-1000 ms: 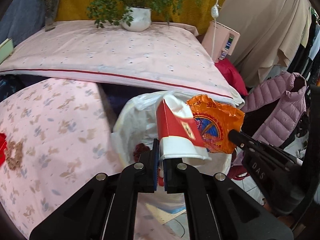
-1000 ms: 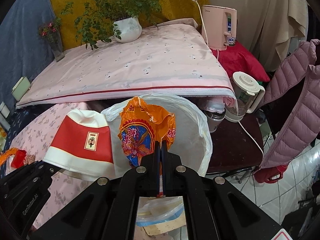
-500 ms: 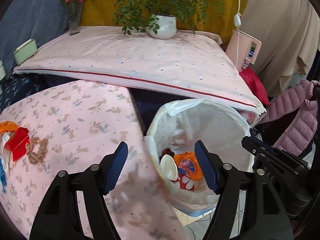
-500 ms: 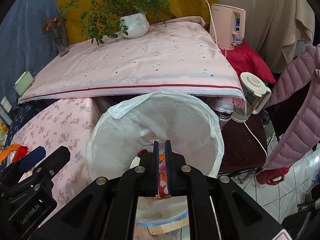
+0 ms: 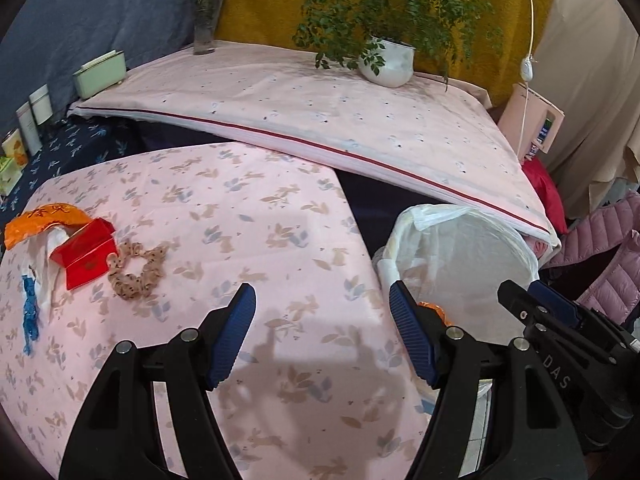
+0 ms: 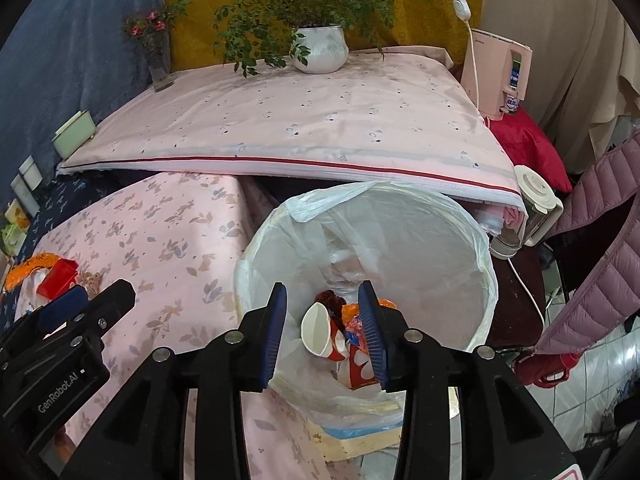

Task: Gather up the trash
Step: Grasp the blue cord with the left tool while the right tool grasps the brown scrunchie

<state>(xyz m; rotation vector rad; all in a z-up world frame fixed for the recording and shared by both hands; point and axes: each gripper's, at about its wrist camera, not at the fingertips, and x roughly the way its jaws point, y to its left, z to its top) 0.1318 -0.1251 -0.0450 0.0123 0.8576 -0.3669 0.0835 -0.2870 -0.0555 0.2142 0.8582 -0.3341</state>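
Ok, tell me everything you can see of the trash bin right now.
The trash bin is round and lined with a thin, translucent white plastic bag folded over its rim. It stands upright beside the pink floral table. At its bottom lie a red-and-white paper cup on its side and an orange wrapper.

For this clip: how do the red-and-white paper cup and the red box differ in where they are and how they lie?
The paper cup lies on its side inside the lined trash bin, open mouth showing, among other wrappers; the red box sits out on the pink floral tablecloth, not yet collected. The cup is round and red with white; the box is angular and plain red with its flap raised. Neither is held by a gripper.
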